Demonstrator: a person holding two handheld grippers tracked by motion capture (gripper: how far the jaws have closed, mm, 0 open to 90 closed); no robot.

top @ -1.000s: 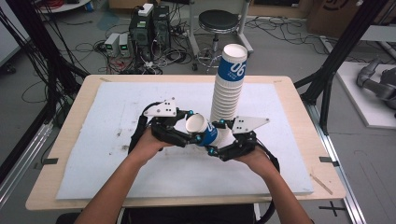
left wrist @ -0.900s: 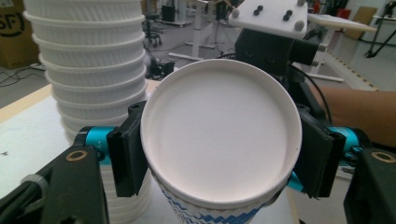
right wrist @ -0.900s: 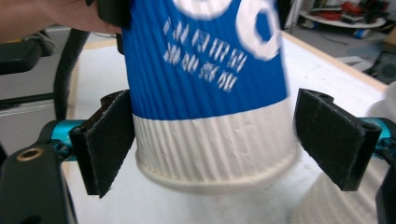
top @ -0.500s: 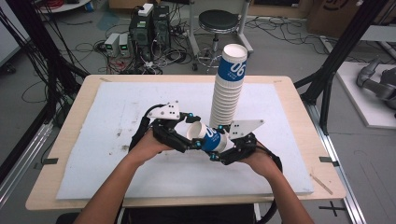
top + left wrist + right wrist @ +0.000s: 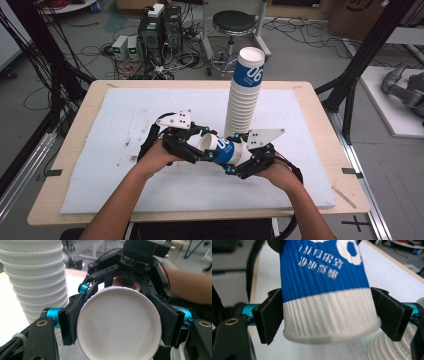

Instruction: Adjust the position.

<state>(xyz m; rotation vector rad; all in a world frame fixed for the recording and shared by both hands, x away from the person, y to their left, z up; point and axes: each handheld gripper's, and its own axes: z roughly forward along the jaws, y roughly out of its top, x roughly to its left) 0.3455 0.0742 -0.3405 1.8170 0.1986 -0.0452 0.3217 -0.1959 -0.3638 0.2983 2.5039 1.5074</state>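
Blue-and-white ribbed paper cup [image 5: 223,150] held sideways between left gripper [image 5: 204,148] and right gripper [image 5: 235,156], both pinching it after closing and reopening, seemingly for handover.

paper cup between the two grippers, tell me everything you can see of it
The paper cup is ribbed, with a blue middle band carrying white print and white bands at both ends. It lies roughly level above the white sheet, in front of the tall cup stack. Its flat round white end faces the left gripper, whose jaws have just been closing and now press its sides. The rolled lip end sits in the right gripper, whose jaws have just been opening, pads against the white band.
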